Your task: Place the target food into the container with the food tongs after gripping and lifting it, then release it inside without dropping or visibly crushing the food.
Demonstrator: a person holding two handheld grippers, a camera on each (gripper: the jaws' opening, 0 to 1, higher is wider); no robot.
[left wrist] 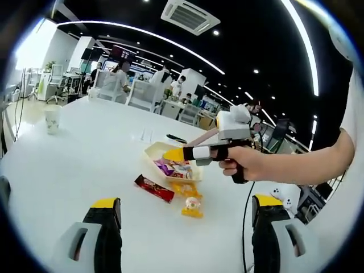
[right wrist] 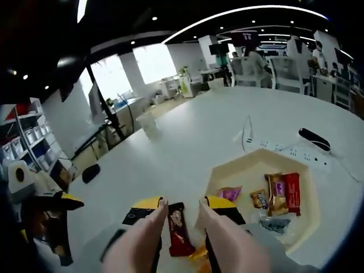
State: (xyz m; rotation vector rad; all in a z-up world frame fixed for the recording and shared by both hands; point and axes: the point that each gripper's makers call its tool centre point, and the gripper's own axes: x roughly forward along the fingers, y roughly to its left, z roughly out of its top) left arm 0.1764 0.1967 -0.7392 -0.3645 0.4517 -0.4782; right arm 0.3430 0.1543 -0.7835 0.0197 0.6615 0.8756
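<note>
Dark-red snack bar lying flat on the white tabletop, directly between the two pale tong arms of the right tongs and just short of the yellow-capped tips; not yet touched on either side. Right tongs parted a little wider than the bar, gripping nothing. Printing on the wrapper too small and blurred to read.

Just beside the tips, a cream container holding several wrapped snacks: a red packet, an orange-brown one and a pink one; lettering on them illegible. White power strip and a dark remote-like object beyond the container.

From the left gripper view: same red bar on the tabletop near the container, yellow wrapped sweets close by. A hand, forearm stretched in from the right edge, wrapped around the pistol grip of the right tongs, tips hanging over the container's rim. Left tongs wide apart and empty, well back from the food. Paper cup far off toward the tabletop's left side.
</note>
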